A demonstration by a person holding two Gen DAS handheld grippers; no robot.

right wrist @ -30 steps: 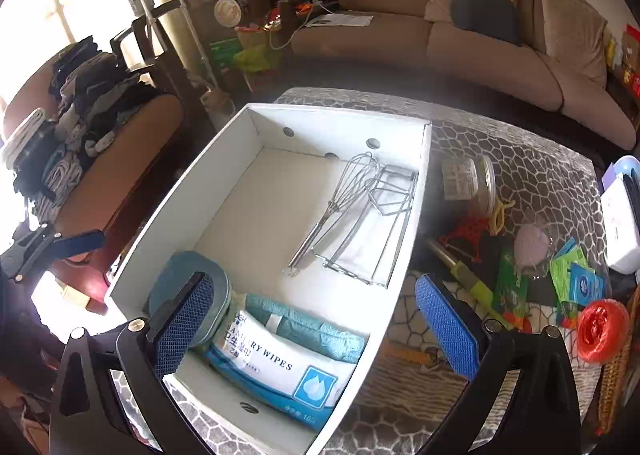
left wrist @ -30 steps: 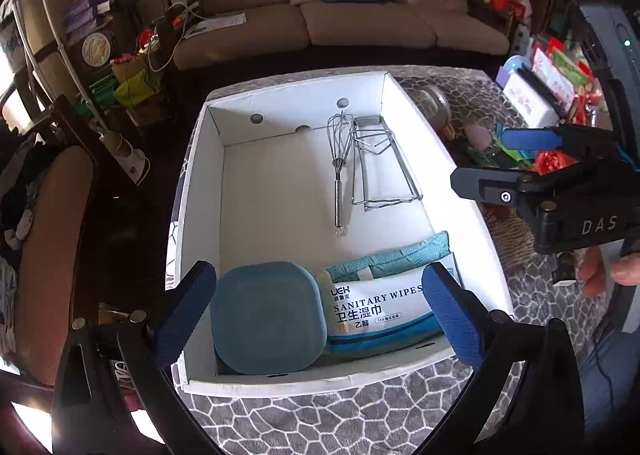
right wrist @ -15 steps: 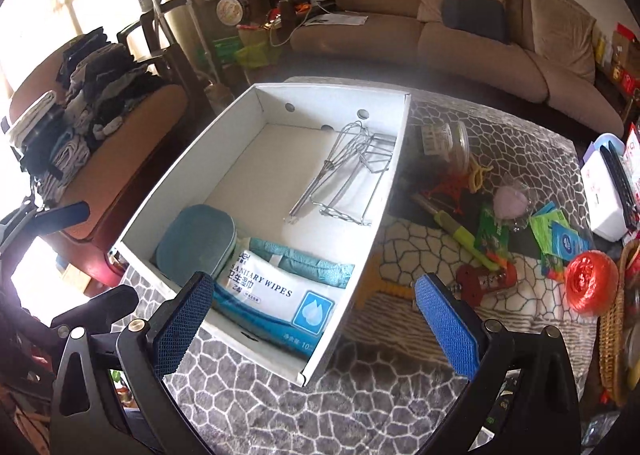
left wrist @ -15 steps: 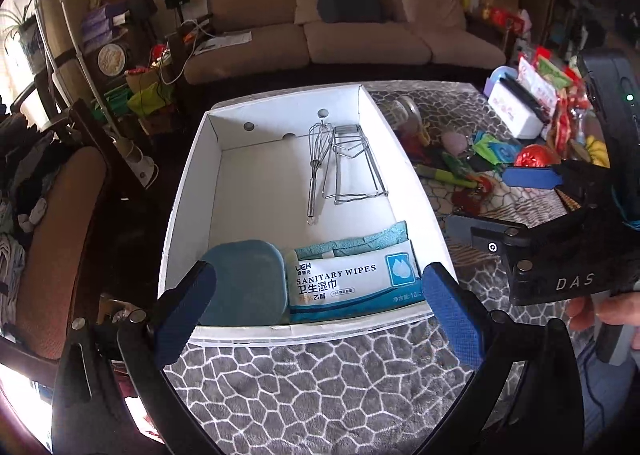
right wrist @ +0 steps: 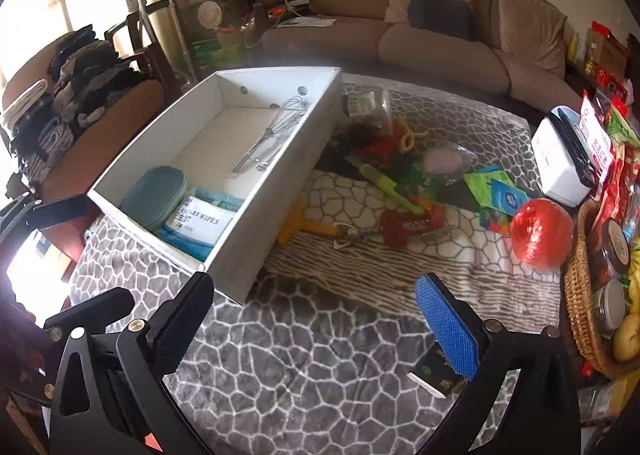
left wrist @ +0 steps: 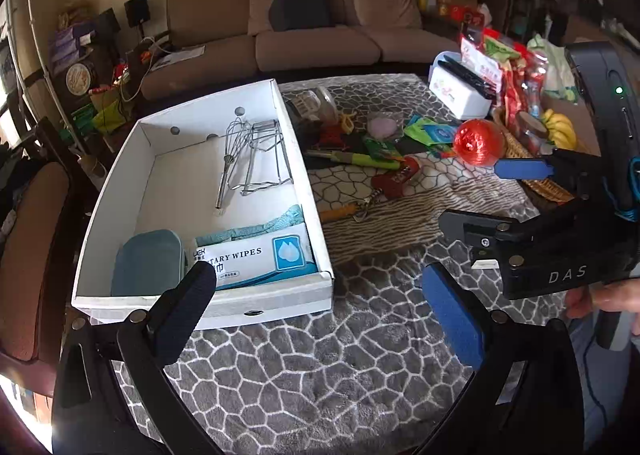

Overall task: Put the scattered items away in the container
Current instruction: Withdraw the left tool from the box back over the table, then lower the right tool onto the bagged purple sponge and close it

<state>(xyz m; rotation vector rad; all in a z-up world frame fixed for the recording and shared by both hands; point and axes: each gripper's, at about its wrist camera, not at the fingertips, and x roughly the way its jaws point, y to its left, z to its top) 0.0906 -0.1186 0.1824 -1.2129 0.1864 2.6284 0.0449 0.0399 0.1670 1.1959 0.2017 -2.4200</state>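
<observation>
The white box (left wrist: 304,175) sits on the tabletop (left wrist: 320,367), already holding the wipes pack (left wrist: 256,255) and whisk (left wrist: 230,151). Scattered items (right wrist: 392,191) lie just beside the box, so both tongs, left (left wrist: 320,307) and right (right wrist: 316,319), hover empty with jaws apart, probably ready for another pick.

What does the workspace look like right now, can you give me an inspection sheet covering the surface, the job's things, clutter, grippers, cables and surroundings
Surface: table under a grey cobble-pattern cloth, with a striped cloth laid over part of it.
Job's things: white box holds a whisk, wire rack, wipes pack and blue lid; red twine ball, green-handled tool and red opener lie outside it.
Clutter: wicker basket with bananas, snack packets, a white dispenser.
Grippers: left gripper and right gripper both open, empty.
Cables: a cord on the sofa's end.
Surroundings: brown sofa, chair piled with clothes.
</observation>
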